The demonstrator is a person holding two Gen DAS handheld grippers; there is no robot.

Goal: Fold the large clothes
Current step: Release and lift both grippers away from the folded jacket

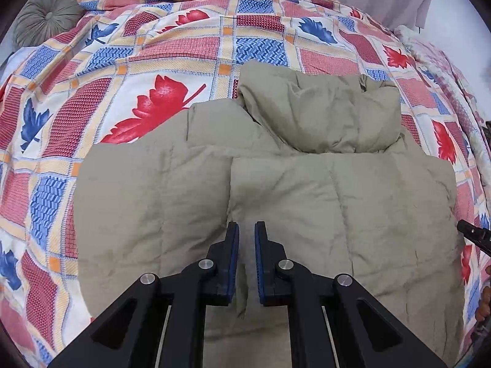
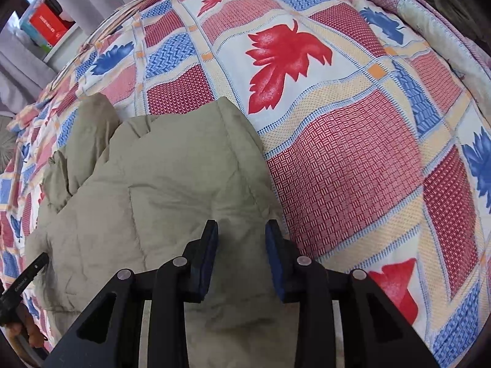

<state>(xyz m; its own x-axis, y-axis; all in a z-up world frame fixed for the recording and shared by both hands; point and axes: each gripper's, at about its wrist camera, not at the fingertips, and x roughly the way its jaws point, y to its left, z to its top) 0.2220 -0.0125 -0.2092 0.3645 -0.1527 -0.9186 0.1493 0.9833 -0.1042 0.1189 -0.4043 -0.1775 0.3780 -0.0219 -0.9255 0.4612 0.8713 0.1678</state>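
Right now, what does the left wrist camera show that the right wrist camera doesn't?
Only the left wrist view shows the jacket's puffy hood and a round grey cushion at the far corner. Only the right wrist view shows a red box on a shelf behind the curtain. Both show the khaki padded jacket lying on the leaf-patterned bedspread.

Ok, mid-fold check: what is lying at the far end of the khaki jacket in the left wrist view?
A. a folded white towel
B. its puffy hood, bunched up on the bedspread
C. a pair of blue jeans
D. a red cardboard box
B: beyond the quilted body of the khaki jacket, its hood sits bunched in the same khaki fabric on the leaf-patterned bedspread.
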